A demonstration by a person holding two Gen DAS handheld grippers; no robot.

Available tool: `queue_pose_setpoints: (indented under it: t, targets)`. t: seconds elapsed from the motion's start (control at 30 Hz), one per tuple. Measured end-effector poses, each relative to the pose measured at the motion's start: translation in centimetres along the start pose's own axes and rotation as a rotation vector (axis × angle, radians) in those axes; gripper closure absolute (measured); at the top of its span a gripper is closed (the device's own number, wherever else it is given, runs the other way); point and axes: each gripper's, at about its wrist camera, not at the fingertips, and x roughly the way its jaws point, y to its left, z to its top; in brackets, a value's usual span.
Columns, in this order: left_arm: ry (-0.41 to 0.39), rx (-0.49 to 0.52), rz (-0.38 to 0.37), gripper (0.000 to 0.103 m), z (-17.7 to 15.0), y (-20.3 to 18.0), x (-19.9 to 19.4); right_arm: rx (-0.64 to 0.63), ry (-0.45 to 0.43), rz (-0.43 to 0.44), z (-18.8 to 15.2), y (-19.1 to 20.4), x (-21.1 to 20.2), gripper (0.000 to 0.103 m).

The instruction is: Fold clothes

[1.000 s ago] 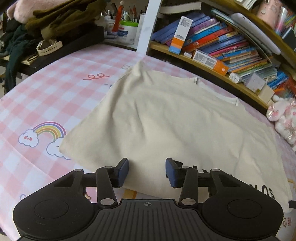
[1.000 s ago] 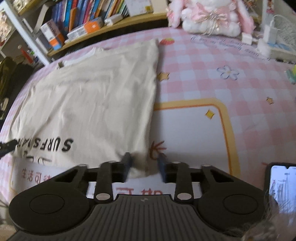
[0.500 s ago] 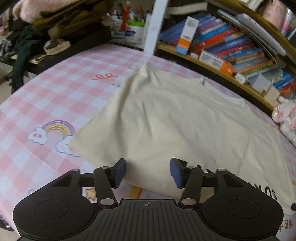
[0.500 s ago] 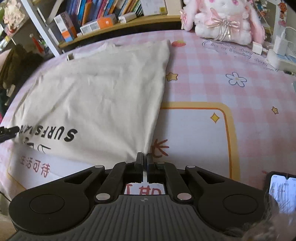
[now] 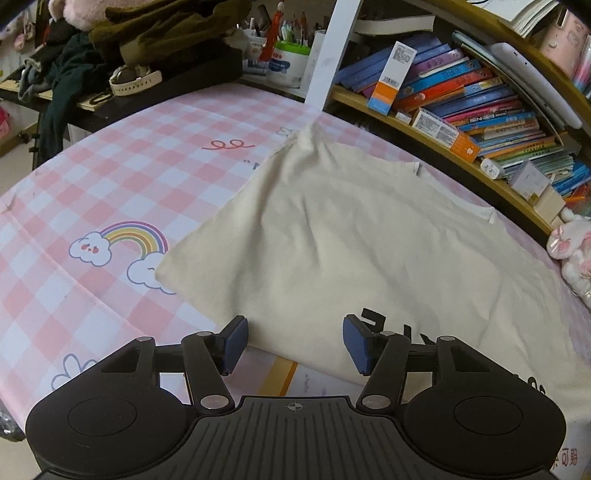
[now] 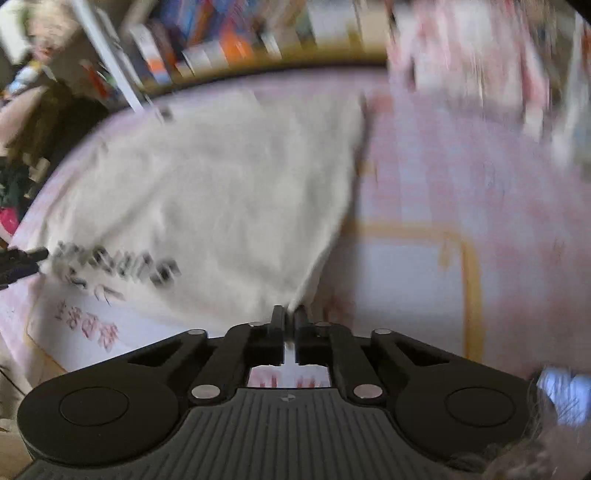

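Observation:
A cream T-shirt (image 5: 362, 236) with black lettering near its hem lies spread on the pink checked table cover (image 5: 110, 177). In the left wrist view my left gripper (image 5: 293, 345) is open, its blue pads straddling the shirt's near hem just above the cloth. In the right wrist view, which is motion-blurred, my right gripper (image 6: 290, 319) is shut on the shirt's near right corner (image 6: 299, 299), and the cloth (image 6: 229, 199) is drawn up toward the pinch. The left gripper's tip (image 6: 22, 260) shows at that view's left edge.
A bookshelf (image 5: 461, 99) full of books runs along the far side. Piled dark clothes (image 5: 147, 33) sit on a bench at the back left. A pink plush toy (image 5: 572, 251) rests at the right. A phone (image 6: 565, 384) lies near the right gripper.
The right gripper shut on the shirt's near right corner and now lifts it, blurring its view. The left gripper opened wider and drew back slightly toward the hem.

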Motion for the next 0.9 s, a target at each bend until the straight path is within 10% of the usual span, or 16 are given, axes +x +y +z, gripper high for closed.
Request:
queue_pose_setpoints:
  t: [0.37, 0.67, 0.9]
  targets:
    - [-0.006, -0.085, 0.04, 0.039, -0.1, 2.5, -1.9, -0.028, -0.032, -0.094, -0.4, -0.1, 0.0, 0.096]
    - [0.018, -0.287, 0.01, 0.039, -0.7, 5.4, -2.7, -0.085, -0.115, -0.204, 0.2, 0.7, -0.1, 0.019]
    - [-0.013, -0.593, -0.073, 0.04, -1.3, 8.5, -2.3, -0.205, -0.245, -0.194, 0.8, 3.4, -0.5, 0.0]
